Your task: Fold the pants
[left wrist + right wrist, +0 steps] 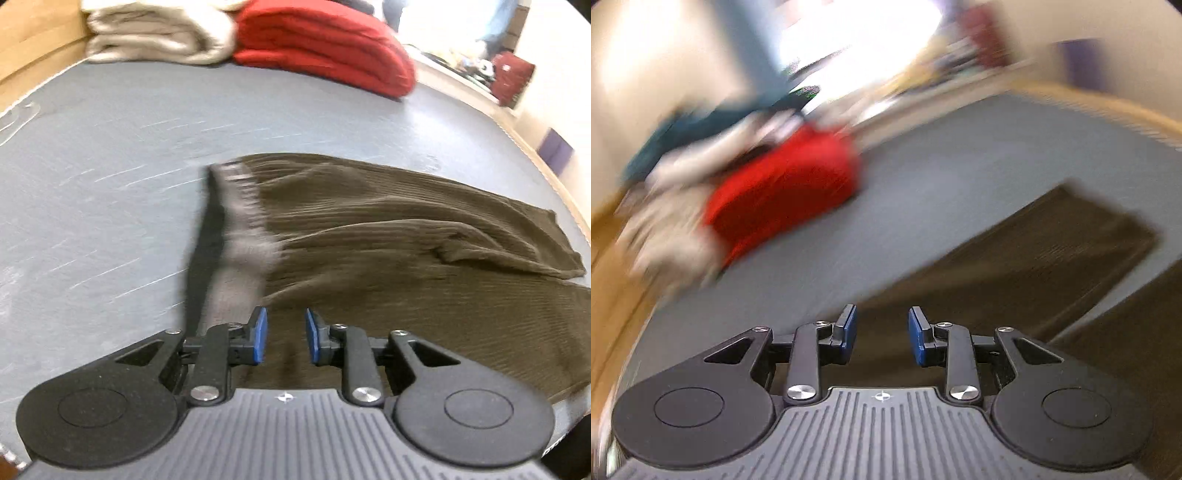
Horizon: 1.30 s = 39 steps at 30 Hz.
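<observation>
Dark brown ribbed pants (388,229) lie flat on the grey table (110,177), legs running to the right. Their grey waistband (240,229) stands along the left edge, blurred. My left gripper (284,332) is open and empty, just above the cloth beside the near end of the waistband. In the right wrist view, which is heavily blurred, the pants (1034,266) spread from under my right gripper (882,332) toward the right. That gripper is open and empty over the cloth.
A folded red garment (325,40) and a folded beige one (159,33) sit at the table's far edge; the red one also shows in the right wrist view (783,192). A wooden rim (535,147) borders the table on the right.
</observation>
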{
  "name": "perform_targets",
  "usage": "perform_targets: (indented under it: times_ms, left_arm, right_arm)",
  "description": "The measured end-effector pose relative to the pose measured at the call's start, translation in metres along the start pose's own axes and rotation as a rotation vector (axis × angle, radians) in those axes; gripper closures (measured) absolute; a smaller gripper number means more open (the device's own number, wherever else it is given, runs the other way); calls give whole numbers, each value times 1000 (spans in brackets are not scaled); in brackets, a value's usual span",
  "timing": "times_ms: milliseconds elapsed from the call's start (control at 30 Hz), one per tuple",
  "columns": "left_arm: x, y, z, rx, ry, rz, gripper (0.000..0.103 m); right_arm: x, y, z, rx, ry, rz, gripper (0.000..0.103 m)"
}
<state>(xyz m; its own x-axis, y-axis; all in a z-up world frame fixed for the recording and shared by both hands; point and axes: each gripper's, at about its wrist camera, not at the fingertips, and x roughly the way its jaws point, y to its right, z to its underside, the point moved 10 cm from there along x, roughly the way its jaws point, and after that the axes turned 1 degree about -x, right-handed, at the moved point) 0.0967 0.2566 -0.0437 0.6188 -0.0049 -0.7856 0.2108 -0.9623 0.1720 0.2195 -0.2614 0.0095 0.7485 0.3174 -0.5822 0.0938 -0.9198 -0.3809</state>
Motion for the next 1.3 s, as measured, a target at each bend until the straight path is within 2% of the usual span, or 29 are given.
perform_targets:
  times_ms: [33,100,167,267,400,467,533,700,900,967,1000,1067,1133,1233,1300]
  left_arm:
    - [-4,-11,5,-50,-14,10,76]
    - [-8,-31,13,-153,-39,17,65]
    - [-12,-48,19,-251,-42,17,50]
    - [-12,-71,25,-390,-53,2,42]
    - [0,-75,31,-430,-149,16,37]
    - [7,-71,33,-404,-180,10,30]
    - [16,-65,35,-363,-215,-9,28]
    - [34,-53,37,-257,-287,-78,25]
    - [40,-47,38,-204,-299,-129,26]
    - [38,-47,39,-198,-287,-139,38]
    - [35,-46,38,-195,-275,-141,41]
    - [23,-45,38,-183,-244,-139,55]
    - [11,-40,37,-165,-198,-141,60]
    - [-15,-37,41,-161,-132,-160,62]
    - [-19,-40,47,-193,-143,-175,61]
  right_arm:
    - [4,-24,27,-43,-60,-43,71]
    - [8,-65,82,-145,-166,-112,71]
    - [8,-102,132,-294,-268,-155,71]
    - [-5,-147,189,-523,-334,-227,71]
    - [0,-147,235,-655,-445,-199,71]
    - [7,-144,239,-693,-465,-176,66]
    - [9,-139,241,-707,-465,-158,55]
    - [21,-132,238,-671,-497,-145,54]
    - [22,-131,250,-744,-523,-148,54]
    - [23,-132,254,-765,-524,-141,60]
    - [24,-131,253,-776,-521,-134,65]
    - [22,-132,253,-789,-515,-143,76]
    - [20,-136,253,-802,-504,-155,90]
    - [12,-142,252,-848,-483,-175,96]
    - [0,-149,248,-894,-448,-204,96]
